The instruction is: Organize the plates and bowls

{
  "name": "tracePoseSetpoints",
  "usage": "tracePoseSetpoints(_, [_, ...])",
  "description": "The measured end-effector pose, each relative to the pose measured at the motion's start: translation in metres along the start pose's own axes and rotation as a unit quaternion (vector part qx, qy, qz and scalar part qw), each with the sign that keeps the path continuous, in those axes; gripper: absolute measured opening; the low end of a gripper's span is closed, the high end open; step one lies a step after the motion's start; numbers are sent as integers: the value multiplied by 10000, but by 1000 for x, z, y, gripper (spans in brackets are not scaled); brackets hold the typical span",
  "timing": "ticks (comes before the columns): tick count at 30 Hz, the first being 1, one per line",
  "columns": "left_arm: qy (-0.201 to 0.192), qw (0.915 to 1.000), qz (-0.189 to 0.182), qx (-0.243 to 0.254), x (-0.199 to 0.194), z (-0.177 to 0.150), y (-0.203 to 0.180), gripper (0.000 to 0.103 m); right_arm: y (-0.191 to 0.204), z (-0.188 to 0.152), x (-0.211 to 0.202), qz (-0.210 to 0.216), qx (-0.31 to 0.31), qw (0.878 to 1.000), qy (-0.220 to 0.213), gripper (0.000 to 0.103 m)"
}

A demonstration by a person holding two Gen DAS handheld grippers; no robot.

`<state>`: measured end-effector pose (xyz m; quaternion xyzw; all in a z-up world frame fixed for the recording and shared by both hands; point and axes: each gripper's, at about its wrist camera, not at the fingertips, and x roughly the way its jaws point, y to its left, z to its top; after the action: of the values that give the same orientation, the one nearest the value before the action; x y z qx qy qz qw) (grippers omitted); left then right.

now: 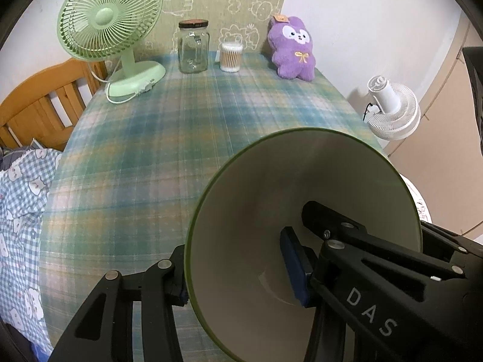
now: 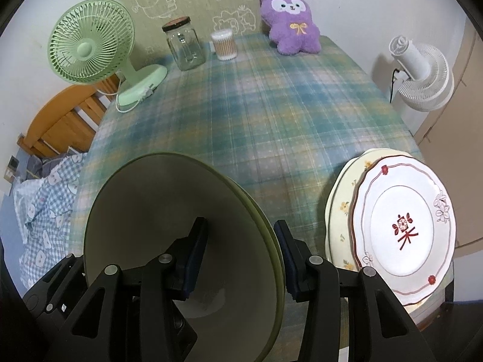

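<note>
A large bowl (image 1: 271,187), green outside and cream inside, hangs just above the plaid table, held from both sides. My left gripper (image 1: 238,277) is shut on its left wall, one finger outside and the blue pad (image 1: 294,267) inside. My right gripper (image 2: 241,256) is shut on the right wall of the same bowl (image 2: 151,205), with its left finger inside and its right finger outside the rim. Right of the bowl lies a white plate with red decoration (image 2: 404,229) on top of a cream flowered plate (image 2: 341,205), near the table's right edge.
Along the back of the table (image 2: 271,105) stand a green desk fan (image 2: 90,48), a glass jar (image 2: 184,45), a tub of cotton swabs (image 2: 223,45) and a purple plush toy (image 2: 289,21). A white fan (image 2: 422,75) stands right of the table. A wooden bed frame (image 1: 39,105) and checked bedding (image 1: 21,211) are on the left.
</note>
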<state>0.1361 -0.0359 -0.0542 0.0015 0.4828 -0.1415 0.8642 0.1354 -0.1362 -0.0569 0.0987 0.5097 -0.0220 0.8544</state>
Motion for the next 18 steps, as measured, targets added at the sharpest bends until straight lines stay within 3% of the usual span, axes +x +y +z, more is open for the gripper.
tracePoseSetpoints(18, [-229, 9993, 249, -178, -14, 13, -34, 50, -26, 18, -24, 201, -269, 9993, -154, 49])
